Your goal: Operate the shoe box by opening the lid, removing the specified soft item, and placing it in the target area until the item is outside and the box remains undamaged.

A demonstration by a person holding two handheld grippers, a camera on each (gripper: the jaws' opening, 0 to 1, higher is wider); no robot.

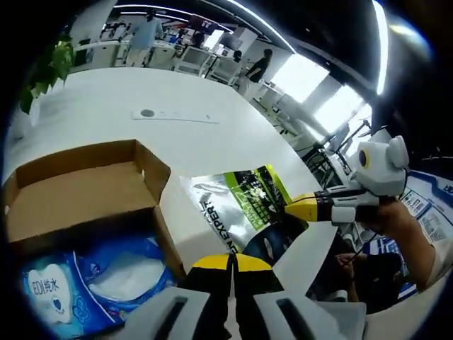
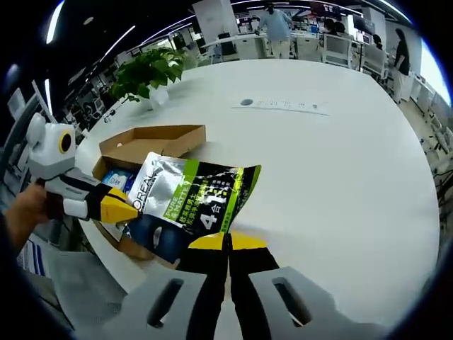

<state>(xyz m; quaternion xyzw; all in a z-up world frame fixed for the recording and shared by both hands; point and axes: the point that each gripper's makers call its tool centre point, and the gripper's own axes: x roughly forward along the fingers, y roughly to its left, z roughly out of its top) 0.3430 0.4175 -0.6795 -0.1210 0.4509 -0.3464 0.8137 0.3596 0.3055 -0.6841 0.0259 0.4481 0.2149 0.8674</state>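
**On the white table: pouch pinched outside the open box**

Across the big white table (image 2: 340, 163), the largest thing in both views, an open cardboard shoe box (image 1: 85, 191) sits near the edge with its lid flap (image 2: 159, 134) folded back. Inside it, in the left gripper view, lies a blue-and-white pack of wet wipes (image 1: 99, 276), against the box's near wall. The same box appears in the right gripper view (image 2: 134, 152), partly hidden behind the pouch.

Next in size is the soft item, a silver, green and dark blue foil pouch (image 2: 191, 202) with printed lettering. It is out of the box, just beside its open side, and in the left gripper view (image 1: 244, 209) it lies over the table top next to the box's right wall.

The right gripper (image 2: 228, 244) has its yellow-tipped jaws pressed together on the pouch's lower edge, pinching it. In the left gripper view this same gripper (image 1: 291, 207) reaches in from the right, held by a person's hand (image 1: 396, 219), its tip on the pouch's edge.

The left gripper (image 1: 231, 263) has its jaws closed against each other, tips just at the pouch's near corner; whether they grip the foil I cannot tell. In the right gripper view it comes in from the left (image 2: 134, 210), tip touching the pouch's side.

Farther off on the table are a flat white strip (image 2: 283, 106) with a dark round spot and a potted plant (image 2: 145, 74). People stand by desks in the background.
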